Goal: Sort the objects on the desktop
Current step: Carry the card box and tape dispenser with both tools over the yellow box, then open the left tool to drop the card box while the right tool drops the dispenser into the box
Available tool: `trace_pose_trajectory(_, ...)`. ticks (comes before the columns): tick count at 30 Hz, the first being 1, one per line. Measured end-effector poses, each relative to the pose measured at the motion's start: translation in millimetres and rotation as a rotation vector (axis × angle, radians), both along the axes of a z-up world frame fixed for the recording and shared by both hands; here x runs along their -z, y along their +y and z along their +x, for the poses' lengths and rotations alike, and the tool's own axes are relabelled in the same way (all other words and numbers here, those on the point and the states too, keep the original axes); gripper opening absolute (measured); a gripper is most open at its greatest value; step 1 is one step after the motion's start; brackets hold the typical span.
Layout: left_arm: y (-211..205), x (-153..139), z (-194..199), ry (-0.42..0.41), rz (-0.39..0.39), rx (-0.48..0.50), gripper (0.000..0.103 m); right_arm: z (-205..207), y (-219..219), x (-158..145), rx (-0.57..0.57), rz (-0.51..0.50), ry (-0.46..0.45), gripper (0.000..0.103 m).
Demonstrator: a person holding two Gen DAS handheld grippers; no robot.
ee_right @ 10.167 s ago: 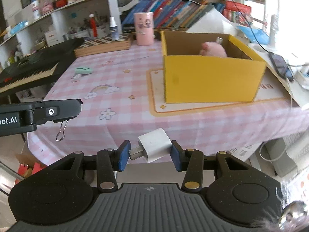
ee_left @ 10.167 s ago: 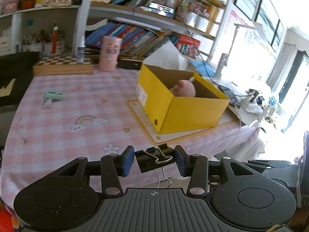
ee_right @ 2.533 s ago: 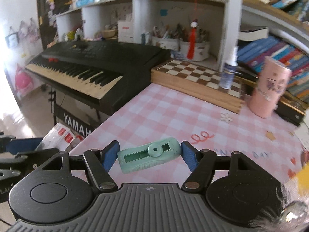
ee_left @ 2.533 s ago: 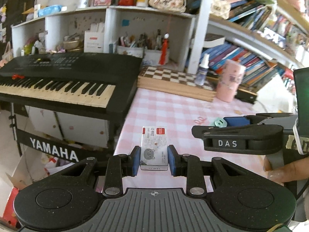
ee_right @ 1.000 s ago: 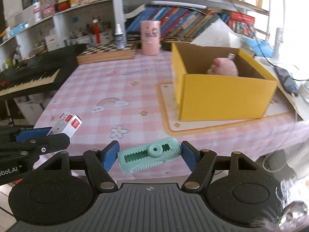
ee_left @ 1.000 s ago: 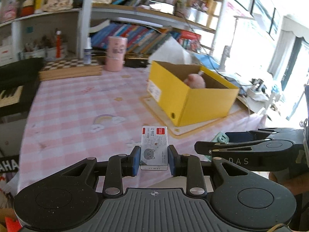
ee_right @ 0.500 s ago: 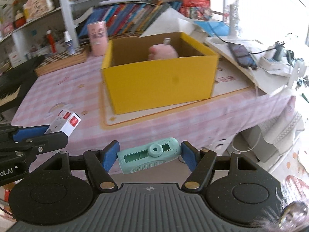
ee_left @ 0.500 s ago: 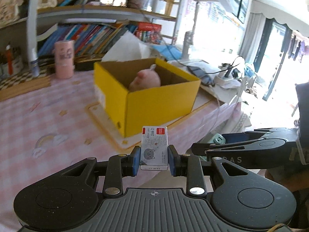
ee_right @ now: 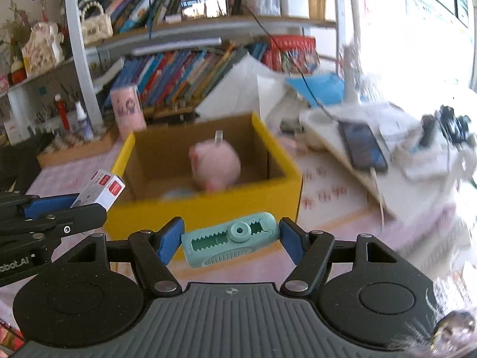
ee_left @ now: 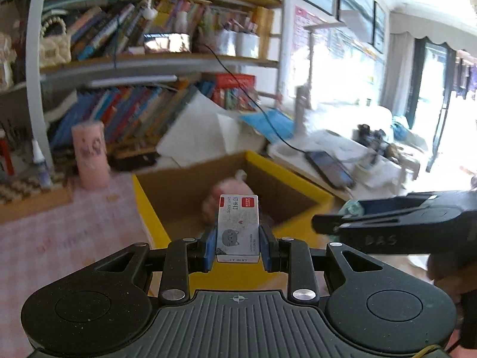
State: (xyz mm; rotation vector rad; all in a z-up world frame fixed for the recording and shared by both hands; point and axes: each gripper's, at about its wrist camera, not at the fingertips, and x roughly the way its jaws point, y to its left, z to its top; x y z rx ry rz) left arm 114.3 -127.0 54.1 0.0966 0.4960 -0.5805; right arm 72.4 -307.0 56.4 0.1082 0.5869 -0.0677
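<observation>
Yellow box [ee_right: 208,205] is sitting right in front of my two grippers.
I am pinching a little white staple box [ee_left: 237,228] in my left gripper [ee_left: 237,249] and squeezing a green toothed gadget [ee_right: 231,238] in my right gripper [ee_right: 231,240]. A pink plush toy [ee_right: 214,162] is lying inside the yellow box on the pink checked table [ee_left: 59,238].

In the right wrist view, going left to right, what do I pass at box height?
left gripper holding the small white box → yellow box → pink plush toy inside it → phone on the white stand.
</observation>
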Motion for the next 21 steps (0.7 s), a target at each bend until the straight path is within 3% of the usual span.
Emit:
trace_pose_trajectory(7, -33, 15, 51, 0.03, 0.066, -0.1, 0.028, 73, -16, -11, -0.091, -0.038, -0.056, 0.067)
trace_pose_trajectory(12, -46, 30, 67, 0.073, 0.111, -0.129, 0.029, 119, -20, 9, -0.138, -0.051, 0.001, 0.067)
trace_pose_trajectory(19, -54, 46, 80, 0.118, 0.155, -0.141, 0.029, 145, -18, 33, -0.197, -0.071, 0.061, 0.067)
trace_pose_trajectory(21, -55, 48, 81, 0.11, 0.157, -0.15, 0.034, 150, -19, 38, -0.208, -0.074, 0.071, 0.068)
